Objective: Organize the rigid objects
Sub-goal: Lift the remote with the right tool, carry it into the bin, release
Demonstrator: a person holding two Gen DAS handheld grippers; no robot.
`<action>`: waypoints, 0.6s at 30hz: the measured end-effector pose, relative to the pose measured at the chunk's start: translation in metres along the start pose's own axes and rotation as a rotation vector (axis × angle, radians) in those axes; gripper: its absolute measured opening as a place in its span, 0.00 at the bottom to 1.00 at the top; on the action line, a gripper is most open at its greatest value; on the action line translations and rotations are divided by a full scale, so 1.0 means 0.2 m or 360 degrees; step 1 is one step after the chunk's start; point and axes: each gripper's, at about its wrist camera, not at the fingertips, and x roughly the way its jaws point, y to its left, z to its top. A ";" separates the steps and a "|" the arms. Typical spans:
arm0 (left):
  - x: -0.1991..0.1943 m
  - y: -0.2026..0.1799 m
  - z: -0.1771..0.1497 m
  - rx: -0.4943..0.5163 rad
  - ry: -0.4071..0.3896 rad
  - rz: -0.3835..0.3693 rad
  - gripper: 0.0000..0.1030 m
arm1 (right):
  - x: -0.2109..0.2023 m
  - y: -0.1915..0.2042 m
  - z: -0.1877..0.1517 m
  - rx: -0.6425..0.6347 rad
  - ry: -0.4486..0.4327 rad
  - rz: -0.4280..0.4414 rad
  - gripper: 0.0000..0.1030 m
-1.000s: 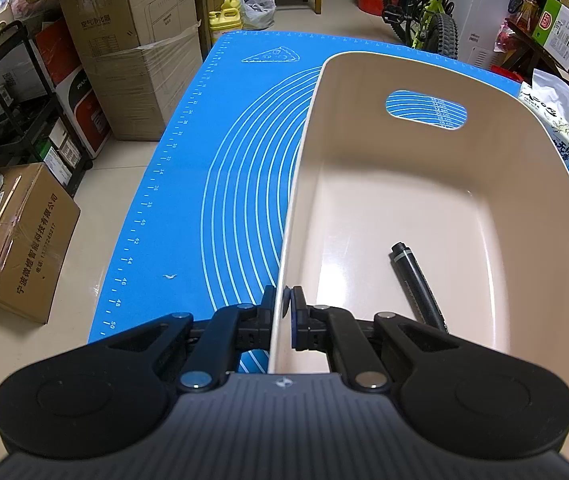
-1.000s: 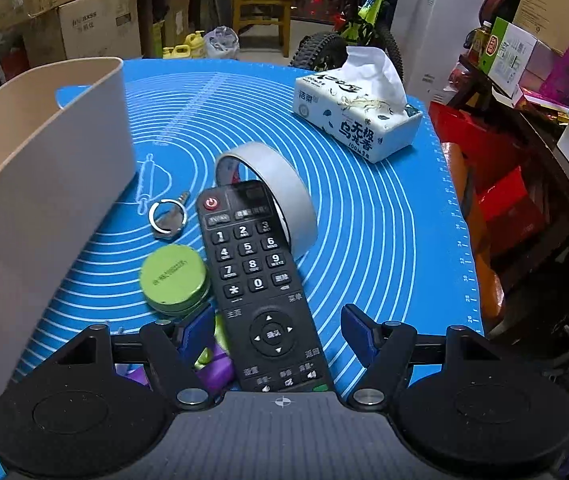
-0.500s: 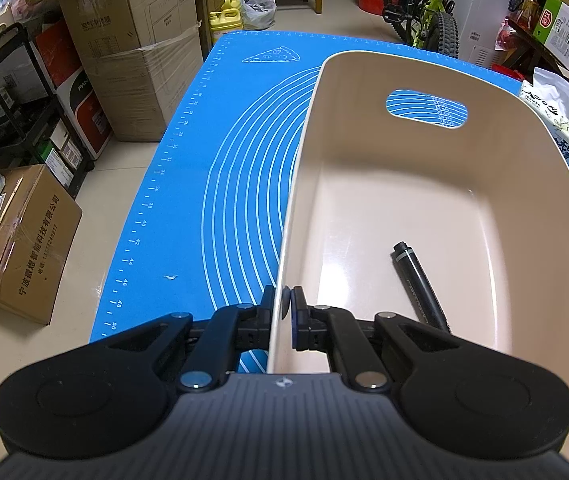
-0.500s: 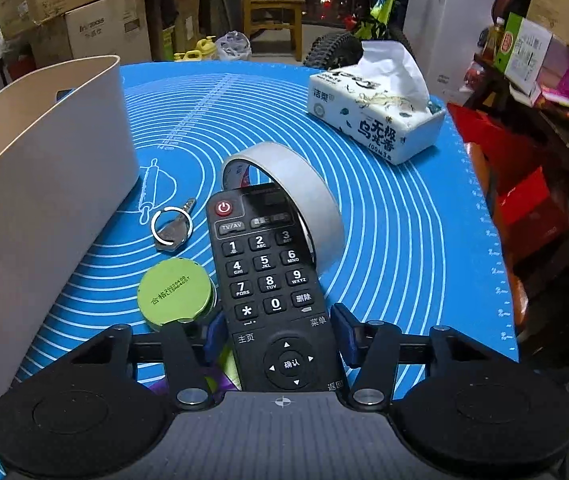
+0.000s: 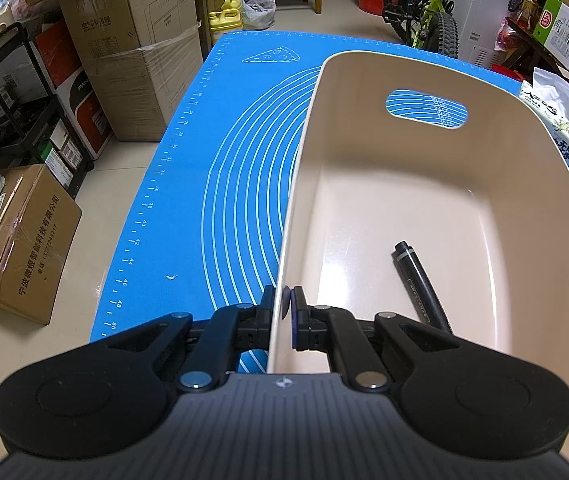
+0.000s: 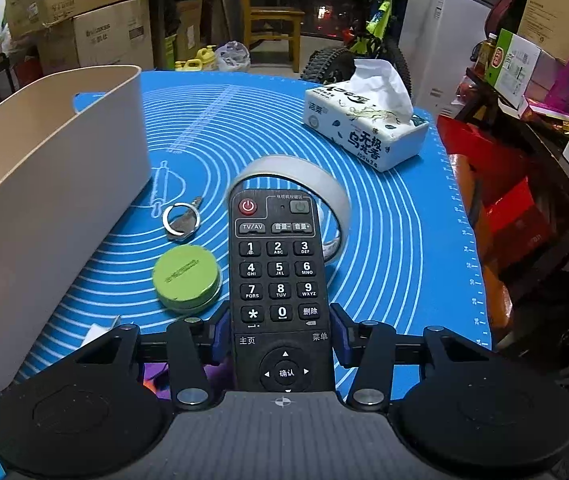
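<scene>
My left gripper (image 5: 287, 307) is shut on the near wall of a beige plastic bin (image 5: 484, 184) that stands on the blue mat (image 5: 220, 184). A black marker (image 5: 420, 286) lies on the bin floor. My right gripper (image 6: 280, 338) is shut on a black remote control (image 6: 278, 276) and holds it above the mat (image 6: 396, 240). Below and beside the remote lie a white tape roll (image 6: 312, 174), a green round tin (image 6: 186, 276) and a key on a ring (image 6: 182, 220). The bin (image 6: 44, 208) stands to the left.
A tissue pack (image 6: 364, 128) sits at the mat's far right; it also shows in the left wrist view (image 5: 556, 120). Something purple (image 6: 156, 372) lies under my right gripper. Cardboard boxes (image 5: 132, 44), a shelf cart and a bicycle (image 5: 424, 12) stand around the table.
My right gripper closed from open onto the remote and lifted it, drawing back from the mat. My left gripper kept its hold on the bin wall.
</scene>
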 end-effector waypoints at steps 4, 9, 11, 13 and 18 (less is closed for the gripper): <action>0.00 0.00 0.00 0.0001 0.0000 0.0000 0.08 | -0.02 0.03 0.00 -0.0033 0.0008 0.0028 0.53; 0.00 0.00 0.00 0.0001 0.0000 -0.0001 0.08 | -0.03 0.06 0.01 -0.0048 -0.0006 0.0045 0.53; 0.00 0.00 0.00 0.0000 0.0000 0.0000 0.08 | -0.06 0.07 0.02 -0.0044 -0.0028 0.0049 0.53; 0.00 0.00 0.00 0.0000 0.0000 0.0000 0.08 | -0.08 0.08 0.03 -0.0043 -0.0058 0.0051 0.53; 0.00 0.00 0.00 0.0001 0.0000 0.0001 0.08 | -0.17 0.09 0.07 -0.0030 -0.0163 0.0048 0.53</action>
